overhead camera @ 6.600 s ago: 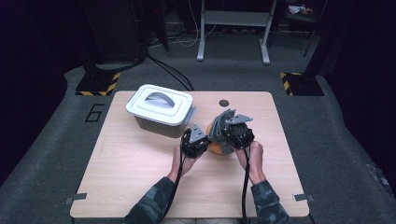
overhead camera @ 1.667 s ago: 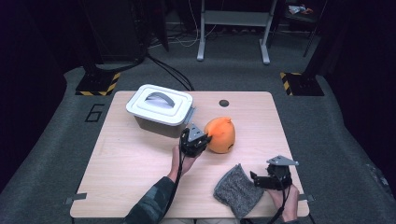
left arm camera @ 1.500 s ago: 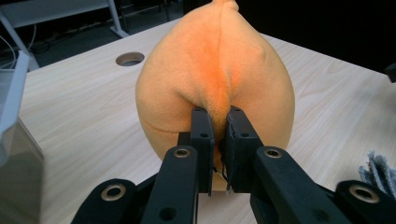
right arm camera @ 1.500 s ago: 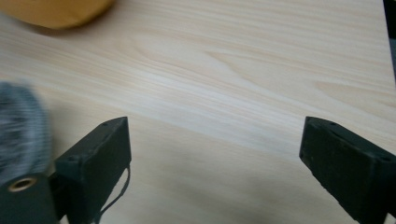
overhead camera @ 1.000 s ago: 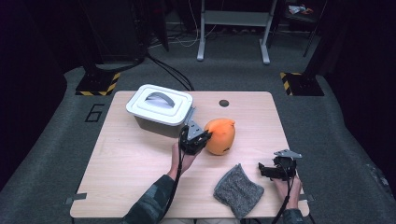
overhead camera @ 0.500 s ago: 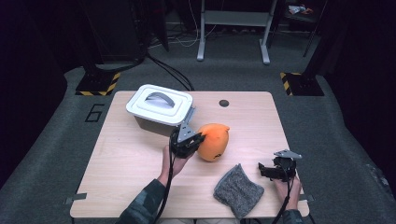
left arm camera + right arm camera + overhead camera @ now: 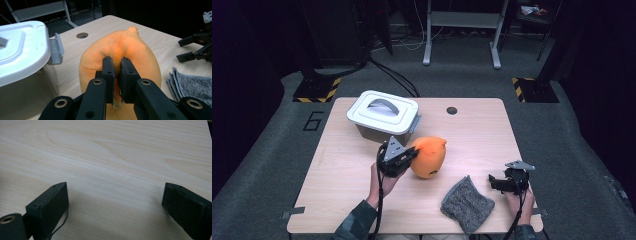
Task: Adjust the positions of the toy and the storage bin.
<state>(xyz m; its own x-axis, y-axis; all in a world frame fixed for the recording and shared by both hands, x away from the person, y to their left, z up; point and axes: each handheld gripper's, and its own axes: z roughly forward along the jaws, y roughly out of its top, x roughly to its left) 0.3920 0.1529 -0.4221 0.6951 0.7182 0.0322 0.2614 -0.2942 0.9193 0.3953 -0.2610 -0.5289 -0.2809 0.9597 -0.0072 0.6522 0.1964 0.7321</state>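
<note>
An orange soft toy [image 7: 429, 156] sits mid-table, just right of a lidded white box [image 7: 383, 111]. My left gripper [image 7: 410, 155] is shut on a fold of the orange toy [image 7: 132, 50]; the left gripper view has the two black jaws [image 7: 117, 65] pinching its fabric. A grey cloth [image 7: 467, 204] lies near the front edge. My right gripper [image 7: 495, 182] stands just right of that cloth, low over the table. The right gripper [image 7: 115, 188] is open, with bare wood between its fingers.
The white box [image 7: 20, 45] has a grey handle on the lid and a side latch. A round hole [image 7: 452, 110] pierces the wooden table [image 7: 477, 135] at the back. Black stands and cables occupy the floor beyond. The grey cloth [image 7: 192, 83] and right gripper [image 7: 191, 48] show past the toy.
My left gripper has shifted left and slightly up, drawing the orange toy with it toward the white box. The right gripper stays put beside the grey cloth, which it laid down earlier.
</note>
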